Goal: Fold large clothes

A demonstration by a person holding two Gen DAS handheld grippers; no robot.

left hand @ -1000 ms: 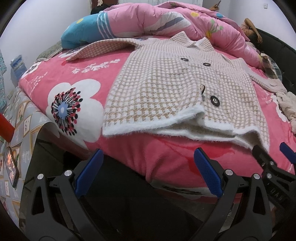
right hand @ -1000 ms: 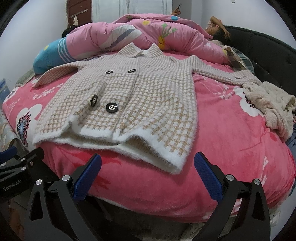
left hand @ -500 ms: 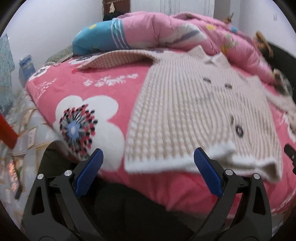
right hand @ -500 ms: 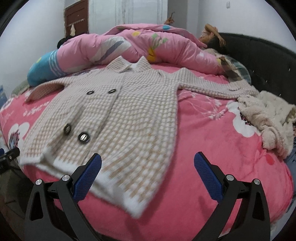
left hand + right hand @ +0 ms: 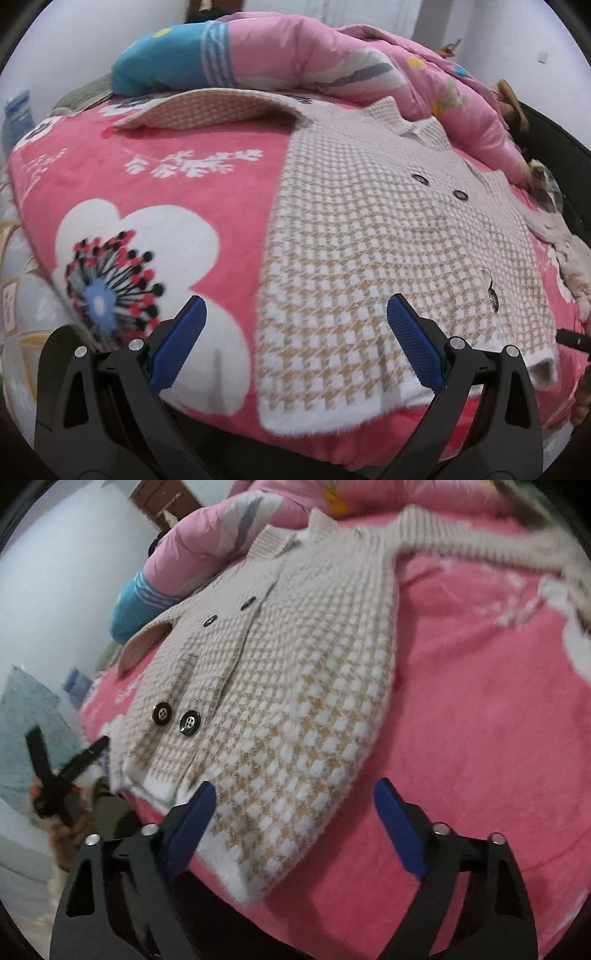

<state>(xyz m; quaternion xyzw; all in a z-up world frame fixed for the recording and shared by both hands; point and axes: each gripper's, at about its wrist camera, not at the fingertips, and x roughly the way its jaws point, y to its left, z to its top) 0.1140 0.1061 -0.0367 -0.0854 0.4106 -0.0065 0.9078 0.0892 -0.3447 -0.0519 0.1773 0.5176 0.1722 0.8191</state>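
Note:
A beige and white houndstooth coat with dark buttons lies flat, front up, on a pink flowered bedspread. Its sleeves spread out to both sides. My left gripper is open and empty, just above the coat's lower left hem corner. My right gripper is open and empty, over the coat's lower right hem corner. The left gripper shows blurred at the left edge of the right wrist view.
A pink and blue quilt is bunched along the bed's far side. A cream fleece garment lies at the right of the bed. A dark headboard curves behind it. The bed's near edge drops off under both grippers.
Both grippers have moved forward and down toward the coat's hem corners. The right wrist view has tilted. Both stay open.

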